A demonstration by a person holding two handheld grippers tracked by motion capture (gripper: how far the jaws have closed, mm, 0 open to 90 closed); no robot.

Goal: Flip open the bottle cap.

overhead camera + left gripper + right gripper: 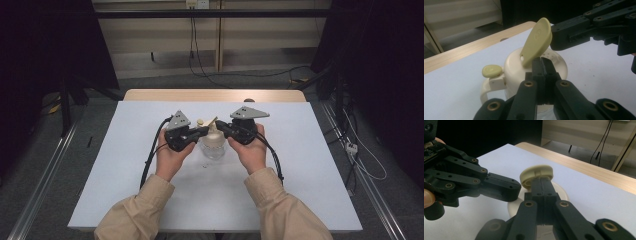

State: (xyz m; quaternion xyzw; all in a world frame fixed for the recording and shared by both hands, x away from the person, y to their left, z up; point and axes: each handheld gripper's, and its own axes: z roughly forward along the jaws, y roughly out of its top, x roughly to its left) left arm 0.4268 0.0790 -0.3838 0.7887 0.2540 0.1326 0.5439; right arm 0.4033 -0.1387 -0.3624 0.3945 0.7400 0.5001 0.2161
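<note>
Cream-lidded clear jar (214, 145) stands mid-desk (300, 165). Left tool (543, 65), jaws together, rests against the lid beside the raised flip cap (537, 40). Right tool (541, 185), jaws together, meets that cap's edge; cannot tell if it pinches it. Risk: a sideways push could tip the unheld jar. Desk edges lie well away from the jar.

high: above, facing forward-down | gripper views: close, opposed, perhaps sharing jar lid (536, 72)
</note>
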